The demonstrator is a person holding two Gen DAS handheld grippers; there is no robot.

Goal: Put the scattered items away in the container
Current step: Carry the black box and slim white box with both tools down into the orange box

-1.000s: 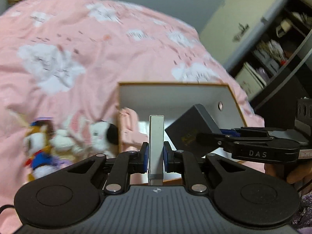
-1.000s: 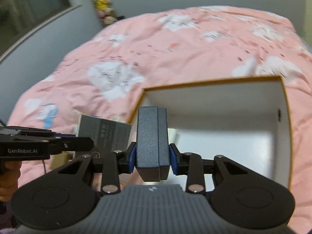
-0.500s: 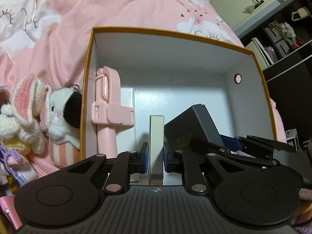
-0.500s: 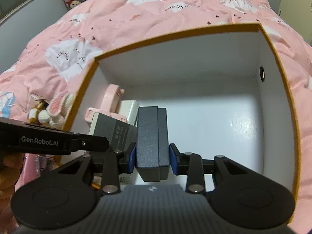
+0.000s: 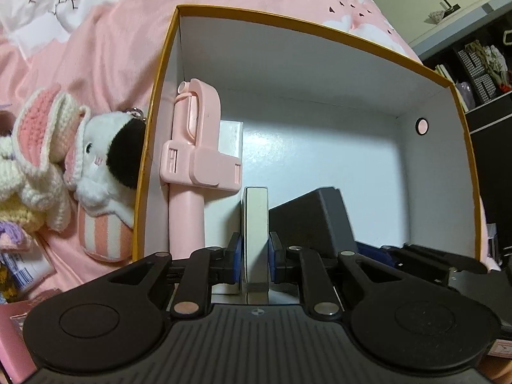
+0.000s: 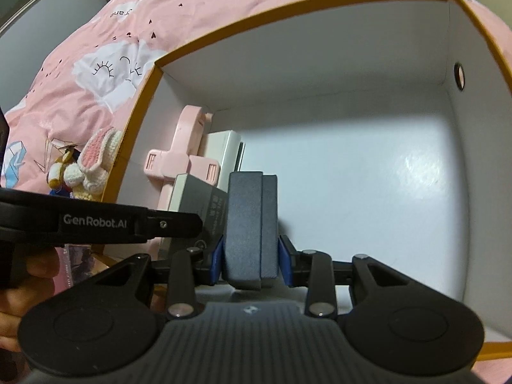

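Pink cloud-print bedspread [image 5: 105,48] fills the room's low ground, and the orange-rimmed box [image 5: 320,28] with white walls sits on it, open side up. Inside the box at about 9 o'clock in the left wrist view, a pink selfie-stick-type holder [image 5: 195,147] leans along the left wall, with a white box [image 5: 230,137] tucked just behind it. Right gripper [image 6: 251,256] is clamped tight on a dark navy case [image 6: 249,220], held on edge over the box floor at roughly 6 o'clock. Left gripper [image 5: 254,256] is pinched closed on a thin grey-and-white slab box [image 5: 255,224], also on edge, just beside the navy case; can't tell if the two touch. Both held items are inside the box mouth, low down; floor contact not visible. Outside at 9 o'clock, plush toys [image 5: 80,166] lie against the box's outer wall, still to be tidied. Handling guess: both boxes look rigid, light, smooth-faced cardboard, so they may slip if the pinch loosens early; flat-face grips across the narrow width, as now, look right. Plush toys are soft and compressible, best taken at the body's thick middle, not the ears or keyring. Risk: a release on edge may topple the slab onto the pink holder.
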